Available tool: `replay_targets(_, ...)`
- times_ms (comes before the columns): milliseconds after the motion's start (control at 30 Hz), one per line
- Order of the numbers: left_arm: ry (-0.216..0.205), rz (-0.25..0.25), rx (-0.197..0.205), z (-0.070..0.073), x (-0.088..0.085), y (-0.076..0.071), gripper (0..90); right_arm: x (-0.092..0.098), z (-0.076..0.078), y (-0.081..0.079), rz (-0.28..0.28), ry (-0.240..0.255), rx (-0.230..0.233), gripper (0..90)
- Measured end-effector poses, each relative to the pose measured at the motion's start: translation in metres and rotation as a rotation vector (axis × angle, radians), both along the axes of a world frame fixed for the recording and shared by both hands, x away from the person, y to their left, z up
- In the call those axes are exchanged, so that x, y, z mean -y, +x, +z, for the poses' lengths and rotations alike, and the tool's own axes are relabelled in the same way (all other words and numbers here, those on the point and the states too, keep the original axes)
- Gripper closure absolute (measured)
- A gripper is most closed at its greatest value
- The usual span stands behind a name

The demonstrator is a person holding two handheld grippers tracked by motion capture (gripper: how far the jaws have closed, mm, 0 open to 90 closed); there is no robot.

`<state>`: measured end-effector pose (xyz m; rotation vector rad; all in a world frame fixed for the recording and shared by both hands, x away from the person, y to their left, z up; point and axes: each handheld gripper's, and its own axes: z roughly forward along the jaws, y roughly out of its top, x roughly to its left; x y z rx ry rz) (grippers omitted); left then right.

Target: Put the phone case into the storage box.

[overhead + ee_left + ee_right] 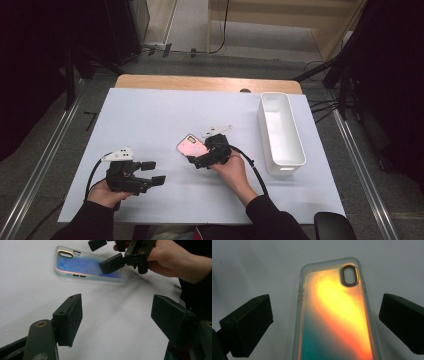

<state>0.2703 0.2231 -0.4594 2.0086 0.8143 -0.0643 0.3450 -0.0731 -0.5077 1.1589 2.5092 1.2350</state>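
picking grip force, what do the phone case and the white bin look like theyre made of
Phone case: probably plastic, clear frosted rim, glossy iridescent back that looks orange-teal from the right gripper view and blue from the left. White bin: probably moulded plastic, smooth with a soft sheen and rounded corners.

I see the phone case [335, 317] shimmering orange and yellow into teal from my right gripper [325, 322], blue-violet from the left view; its rim is clear; the jaws are black; the bin [281, 131] and table cover [150, 120] are white.
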Motion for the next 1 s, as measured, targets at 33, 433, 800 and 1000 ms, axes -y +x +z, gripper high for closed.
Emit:
replay_targets(33,-0.001,0.0,0.0,0.0,0.0,0.0,25.0,0.0,-0.002,0.0,-0.006,-0.001,-0.001,0.0)
replay_targets(433,0.0,0.001,0.002,0.0,0.0,0.0,25.0,-0.005,-0.011,-0.004,0.003,-0.049,0.017,0.0)
replay_targets(800,-0.001,0.004,0.001,0.0,0.0,-0.001,25.0,-0.013,-0.011,-0.011,-0.027,-0.149,0.069,4.1)
replay_targets(1000,0.004,0.003,0.001,0.0,0.0,-0.001,25.0,-0.017,-0.011,-0.013,-0.035,-0.185,0.083,4.1)
